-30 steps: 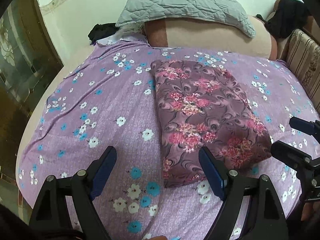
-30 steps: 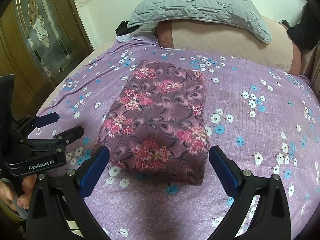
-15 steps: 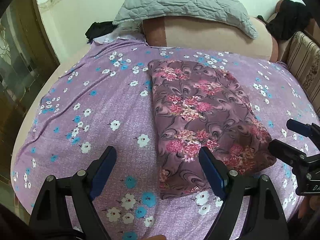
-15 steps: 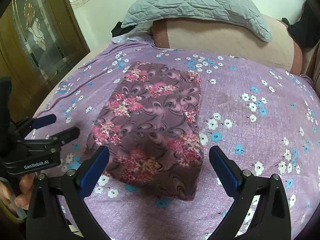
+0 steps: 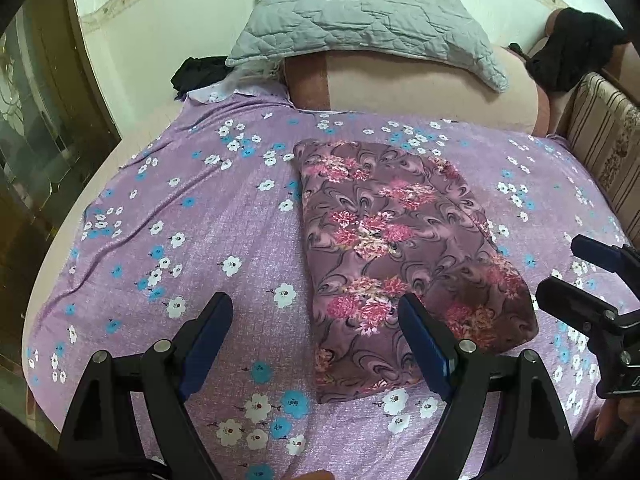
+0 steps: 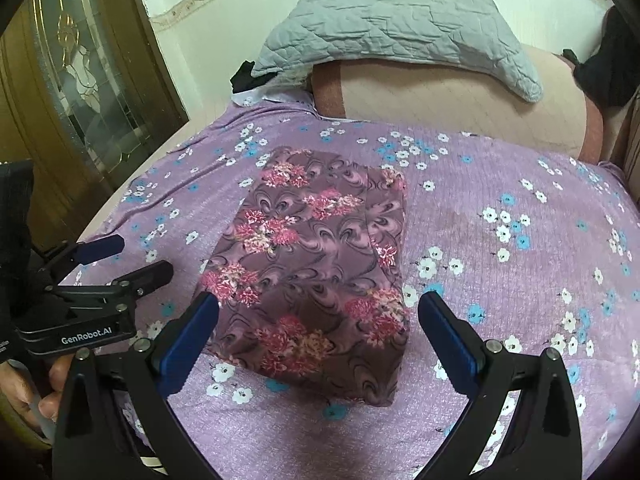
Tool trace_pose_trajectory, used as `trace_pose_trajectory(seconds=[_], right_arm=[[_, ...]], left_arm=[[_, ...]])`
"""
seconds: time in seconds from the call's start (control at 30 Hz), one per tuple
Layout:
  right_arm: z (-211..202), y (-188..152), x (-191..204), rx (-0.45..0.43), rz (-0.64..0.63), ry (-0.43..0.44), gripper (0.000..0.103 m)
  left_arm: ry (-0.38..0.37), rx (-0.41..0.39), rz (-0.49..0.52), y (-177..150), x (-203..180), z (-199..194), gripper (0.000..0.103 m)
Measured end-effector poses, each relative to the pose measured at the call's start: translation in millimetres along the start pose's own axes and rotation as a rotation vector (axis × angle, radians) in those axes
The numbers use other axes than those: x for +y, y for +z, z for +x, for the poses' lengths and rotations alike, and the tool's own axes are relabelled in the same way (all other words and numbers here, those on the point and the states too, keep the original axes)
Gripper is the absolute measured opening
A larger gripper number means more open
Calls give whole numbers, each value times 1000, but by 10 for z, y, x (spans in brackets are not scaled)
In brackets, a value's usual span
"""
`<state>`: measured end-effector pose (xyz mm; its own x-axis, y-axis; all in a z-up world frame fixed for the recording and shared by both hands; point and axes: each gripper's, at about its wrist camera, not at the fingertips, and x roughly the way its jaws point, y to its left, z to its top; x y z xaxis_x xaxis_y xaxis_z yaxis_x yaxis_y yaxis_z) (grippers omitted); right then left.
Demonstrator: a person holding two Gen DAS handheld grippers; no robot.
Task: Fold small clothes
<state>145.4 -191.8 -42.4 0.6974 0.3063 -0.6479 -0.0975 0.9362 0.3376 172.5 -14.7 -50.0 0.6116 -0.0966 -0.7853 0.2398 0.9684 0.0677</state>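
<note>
A mauve cloth with pink flowers [image 5: 396,248] lies folded into a long rectangle on the purple flowered bedsheet [image 5: 192,216]; it also shows in the right wrist view [image 6: 316,268]. My left gripper [image 5: 316,340] is open and empty, its fingers straddling the cloth's near left corner from above. My right gripper [image 6: 316,336] is open and empty, its fingers spread about as wide as the cloth's near end. Each gripper shows in the other's view: the right one [image 5: 576,276] at the right edge, the left one [image 6: 124,258] at the left.
A grey quilted pillow [image 5: 360,28] rests on a pink bolster [image 5: 420,88] at the head of the bed. Dark clothes [image 5: 200,74] lie at the far left corner. A striped sofa arm [image 5: 600,136] is at right, a glass-panelled door [image 6: 88,72] at left.
Both grippers have drawn slightly back from the cloth and stay open. The cloth has not moved on the bed.
</note>
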Motion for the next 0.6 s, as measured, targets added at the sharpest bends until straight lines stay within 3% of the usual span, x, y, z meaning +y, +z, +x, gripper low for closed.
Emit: trace_pose_trajectory(seconds=[0.6], right_arm=[[12,64,-37,9,22,0,100]], left_arm=[[-11,-4,4,91,-39,-24,85]])
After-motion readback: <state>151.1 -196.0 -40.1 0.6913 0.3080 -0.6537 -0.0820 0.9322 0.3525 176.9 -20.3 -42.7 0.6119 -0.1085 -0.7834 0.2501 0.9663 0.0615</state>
